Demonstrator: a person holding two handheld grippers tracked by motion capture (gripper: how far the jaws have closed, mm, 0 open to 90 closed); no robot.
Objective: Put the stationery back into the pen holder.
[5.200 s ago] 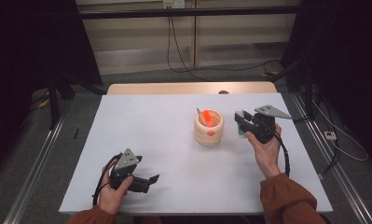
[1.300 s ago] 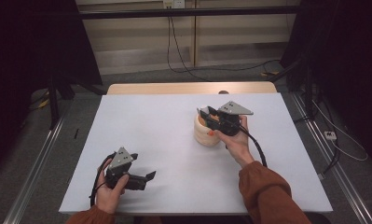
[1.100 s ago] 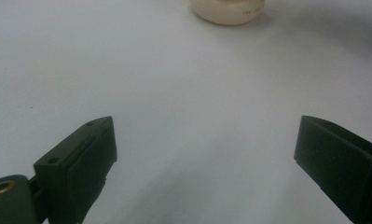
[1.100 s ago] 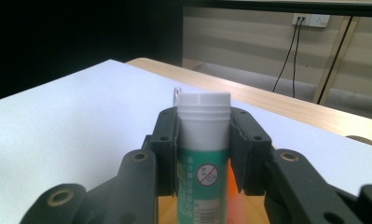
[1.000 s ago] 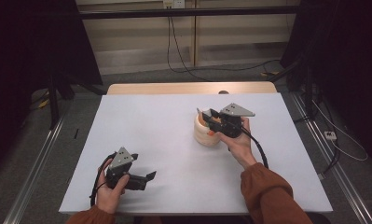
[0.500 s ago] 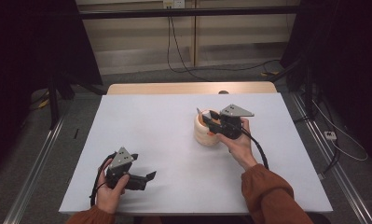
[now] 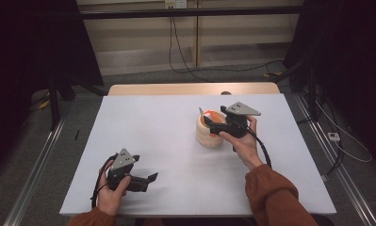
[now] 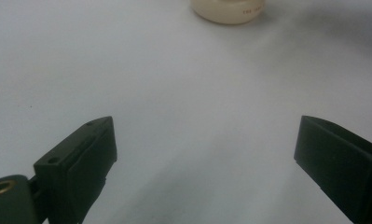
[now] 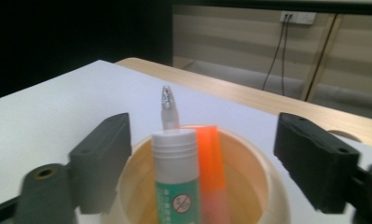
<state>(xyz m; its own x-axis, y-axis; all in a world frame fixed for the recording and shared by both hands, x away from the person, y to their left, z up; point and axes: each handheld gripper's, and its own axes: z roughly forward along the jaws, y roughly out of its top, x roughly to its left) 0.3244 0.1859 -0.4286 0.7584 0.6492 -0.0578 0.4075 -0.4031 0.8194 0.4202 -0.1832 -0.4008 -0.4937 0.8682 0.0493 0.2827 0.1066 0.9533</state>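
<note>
While the right gripper (image 9: pixel 200 161) is hovering over the round cream pen holder (image 7: pixel 209 133) on the far right part of the white table (image 7: pixel 176 136), its jaws are standing spread wide, one on each side of the holder's mouth, and closing on nothing. Inside the holder a glue stick (image 9: pixel 176 177) with a white ribbed cap and green label is standing upright nearest the camera, an orange marker (image 9: pixel 210 172) is leaning just behind and touching it, and a clear pen (image 9: pixel 168 109) with a silvery tip is rising above both. Judging by the line of the jaws, the glue stick is looking like the thing being reached for, so the sound way is lowering the gripper straight down until the pads are level with the ribbed cap, centring the cap between them, and closing slowly so the marker beside it is not being caught as well. Lifting should be going straight up, since a slanted pull is likely to be dragging the light holder over or tipping it. The left gripper (image 7: pixel 143 181) is resting near the front left edge of the table in the person's hand, jaws spread and empty, well apart from the holder; bringing it over to steady the holder's wall might be helping if the holder starts shifting
</note>
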